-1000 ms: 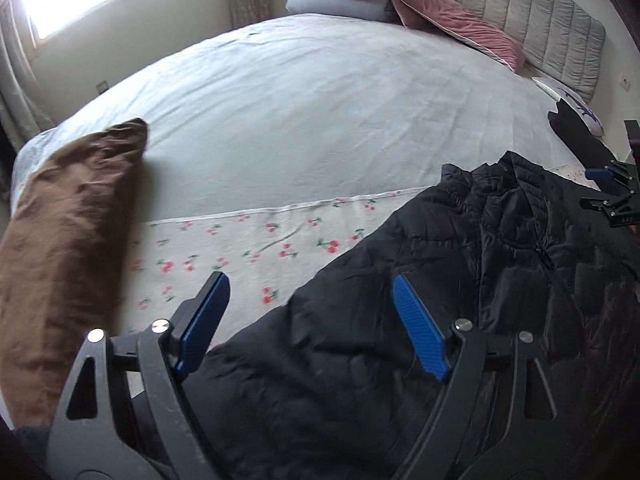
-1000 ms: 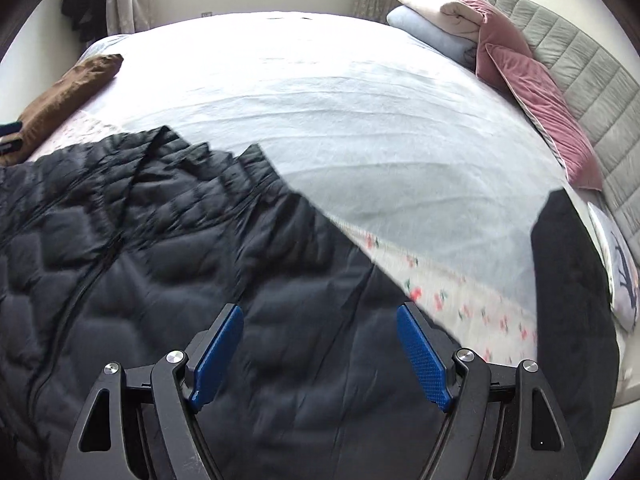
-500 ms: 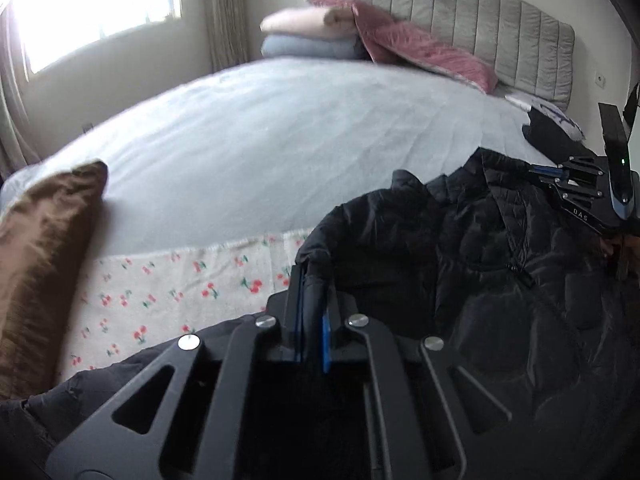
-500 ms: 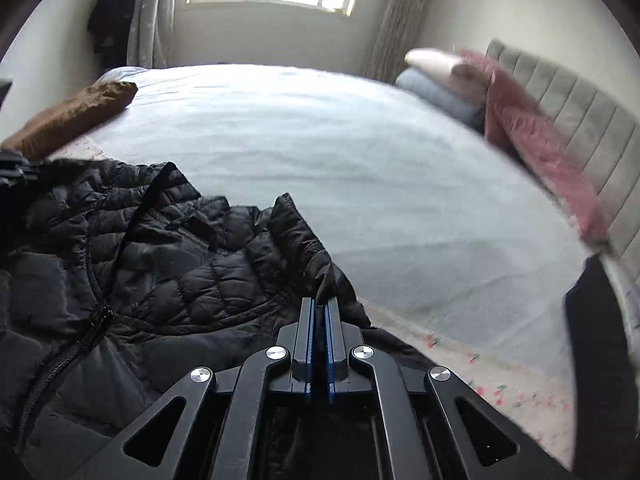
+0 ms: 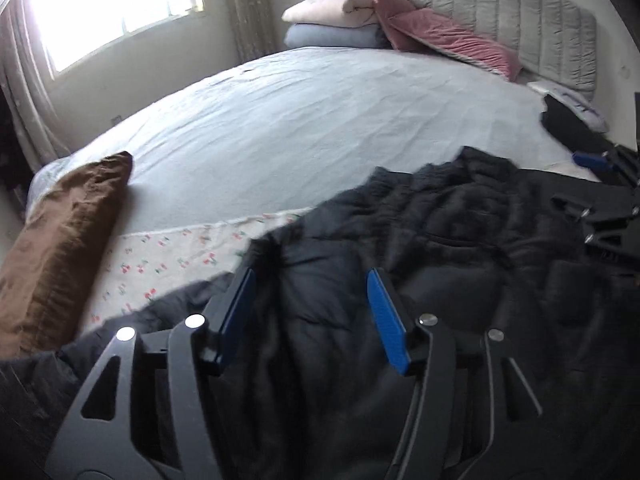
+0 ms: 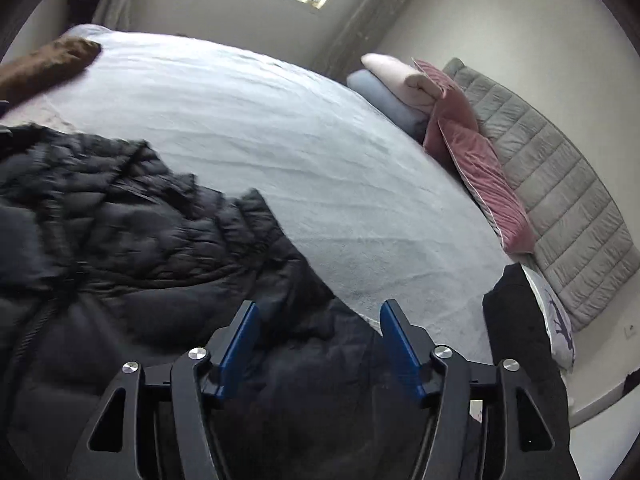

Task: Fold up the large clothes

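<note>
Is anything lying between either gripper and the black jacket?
Nothing visible. The black jacket lies directly under the opening left gripper and right gripper; no fabric is pinched between the fingers.

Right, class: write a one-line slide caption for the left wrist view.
Left tongs opening over a black puffer jacket spread on a pale blue bed, brown pillow alongside.

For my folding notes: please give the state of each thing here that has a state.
Jacket: spread on bed, crumpled, not held.
Left gripper: opening, pads clear of jacket.
Right gripper: opening, pads clear of jacket.
Blankets: folded, stacked.
Brown pillow: lying at bed edge.
</note>
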Demonstrator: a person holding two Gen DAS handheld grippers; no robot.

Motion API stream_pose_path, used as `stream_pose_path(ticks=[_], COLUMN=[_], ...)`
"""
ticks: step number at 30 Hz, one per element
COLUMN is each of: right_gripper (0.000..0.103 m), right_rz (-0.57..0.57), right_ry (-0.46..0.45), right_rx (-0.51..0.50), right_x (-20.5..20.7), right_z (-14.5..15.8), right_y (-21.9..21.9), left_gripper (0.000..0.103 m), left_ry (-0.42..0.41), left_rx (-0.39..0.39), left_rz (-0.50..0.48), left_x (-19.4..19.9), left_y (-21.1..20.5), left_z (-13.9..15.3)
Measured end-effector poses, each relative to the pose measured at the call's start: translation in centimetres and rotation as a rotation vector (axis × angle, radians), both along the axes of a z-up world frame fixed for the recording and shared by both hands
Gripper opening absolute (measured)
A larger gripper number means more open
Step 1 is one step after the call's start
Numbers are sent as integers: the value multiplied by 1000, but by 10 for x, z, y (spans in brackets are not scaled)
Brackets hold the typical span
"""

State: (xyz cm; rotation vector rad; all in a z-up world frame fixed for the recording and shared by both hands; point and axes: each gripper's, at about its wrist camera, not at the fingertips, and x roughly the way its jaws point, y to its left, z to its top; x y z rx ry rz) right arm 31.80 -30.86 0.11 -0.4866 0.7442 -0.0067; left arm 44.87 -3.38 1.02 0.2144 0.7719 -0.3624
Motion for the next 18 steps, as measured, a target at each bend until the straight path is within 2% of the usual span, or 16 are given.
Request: stream_pose_path(ticks=[2, 4, 5, 7, 9, 10, 13, 16, 18], right_gripper=[73, 73, 73, 73, 73, 73, 75, 75, 75], right_rz=[112, 226, 261, 280, 273, 254, 126, -37, -149], right_ry=[58, 142, 191, 268, 253, 246, 279, 315, 321], right_rx=[105, 213, 246, 236, 224, 248, 321, 348, 348], right_x=[-29, -67, -81, -103, -116, -120, -113, -110, -111], right_z=[11, 5, -5, -34, -48, -49, -47, -44, -36], right_y=[37, 62, 70, 79, 68, 52, -16, -80, -109], left_gripper=[71, 73, 73, 73, 74, 74, 74, 74, 73], left_ry=[51, 106, 135, 185, 171, 149, 182, 232, 267], left_rx=[-76, -92, -78, -5, 70, 62, 31, 35, 4], left_rz=[-121, -244, -284, -349, -373, -376, -330, -234, -175], left_x=[-40, -77, -86, -106, -114, -119, -112, -99, -94], left_y=[-13, -30, -36, -41, -30, -20, 5, 33, 45], left_z=[0, -9, -18, -49, -74, -76, -72, -70, -64])
